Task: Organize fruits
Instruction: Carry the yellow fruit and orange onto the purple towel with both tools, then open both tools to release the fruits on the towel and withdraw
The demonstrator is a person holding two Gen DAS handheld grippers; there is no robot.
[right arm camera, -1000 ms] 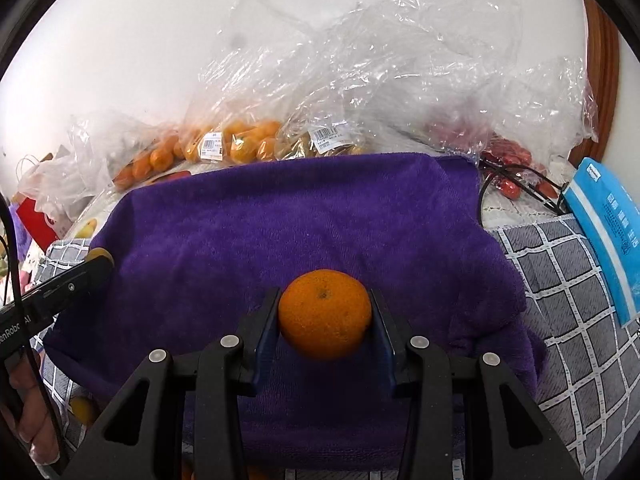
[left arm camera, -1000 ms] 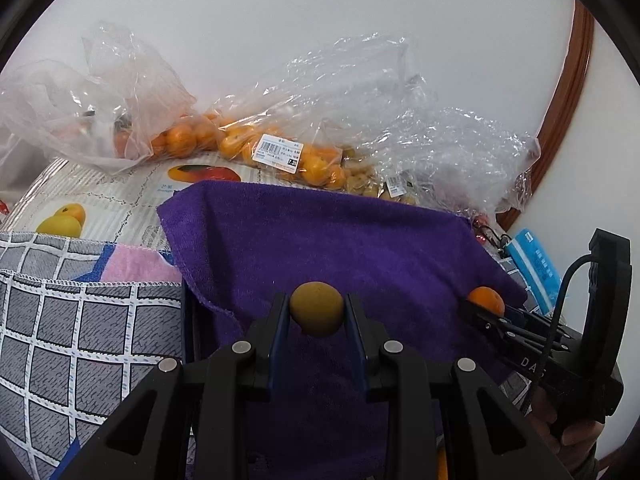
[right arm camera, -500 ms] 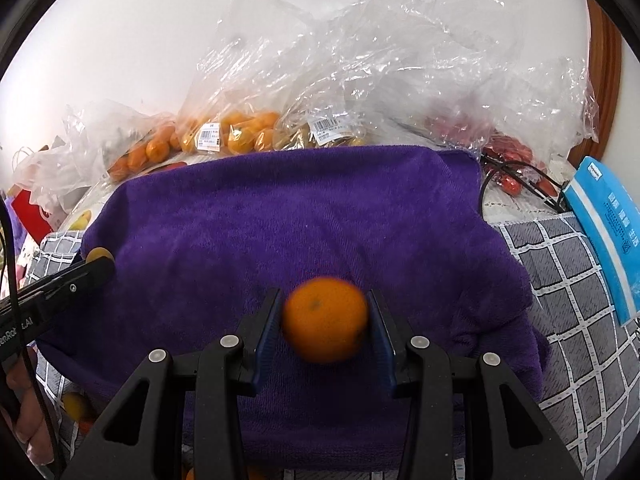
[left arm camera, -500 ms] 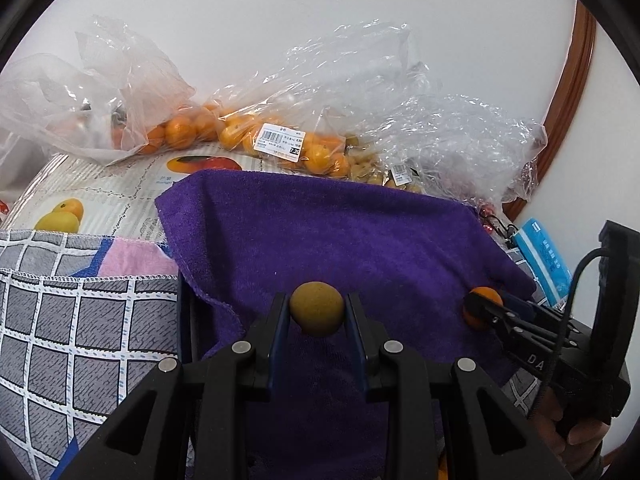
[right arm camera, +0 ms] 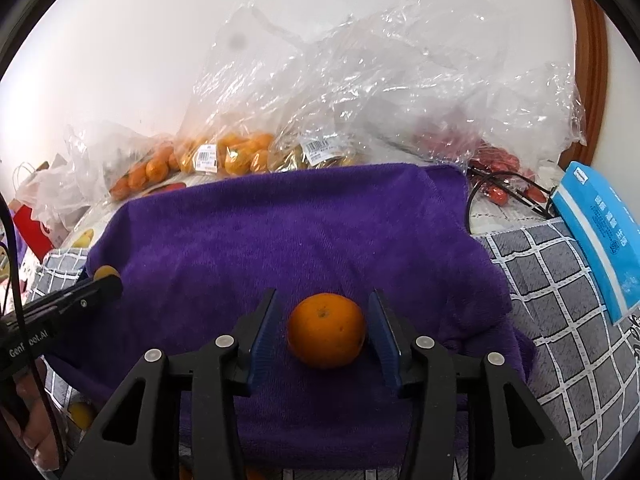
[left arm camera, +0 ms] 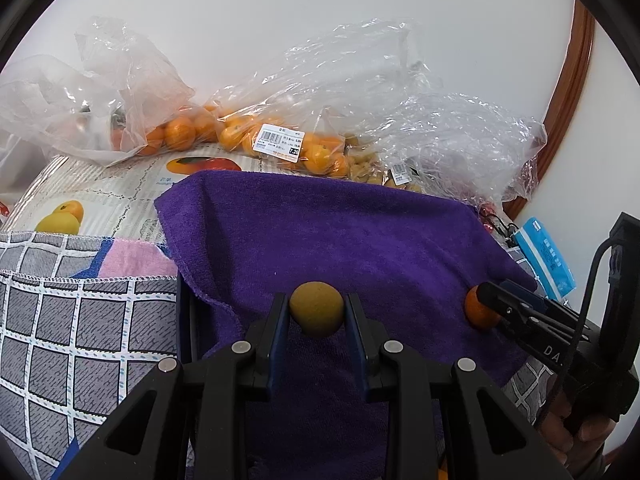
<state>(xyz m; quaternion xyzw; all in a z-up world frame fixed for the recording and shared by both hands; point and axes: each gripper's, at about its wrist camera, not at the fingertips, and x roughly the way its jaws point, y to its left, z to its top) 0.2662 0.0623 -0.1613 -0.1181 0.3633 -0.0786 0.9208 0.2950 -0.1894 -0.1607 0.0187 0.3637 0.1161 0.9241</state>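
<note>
The orange [right arm camera: 326, 336] is set on the purple towel [right arm camera: 280, 240], and the right gripper [right arm camera: 325, 334] is opening, its pads now clear of the fruit between them. At the towel's left edge, a small tan fruit [left arm camera: 317, 314] is clamped tight in the left gripper [left arm camera: 316, 320]. Bags of oranges [left arm camera: 240, 136] are heaped along the far wall.

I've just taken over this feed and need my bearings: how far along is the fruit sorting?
Early. Done: the orange sits on the purple towel, and the right gripper jaws are opening, pads off it. In hand: the left gripper is shut on a small brownish-yellow fruit, not yet set down. Left: most fruit remains in the plastic bags behind the towel.
</note>
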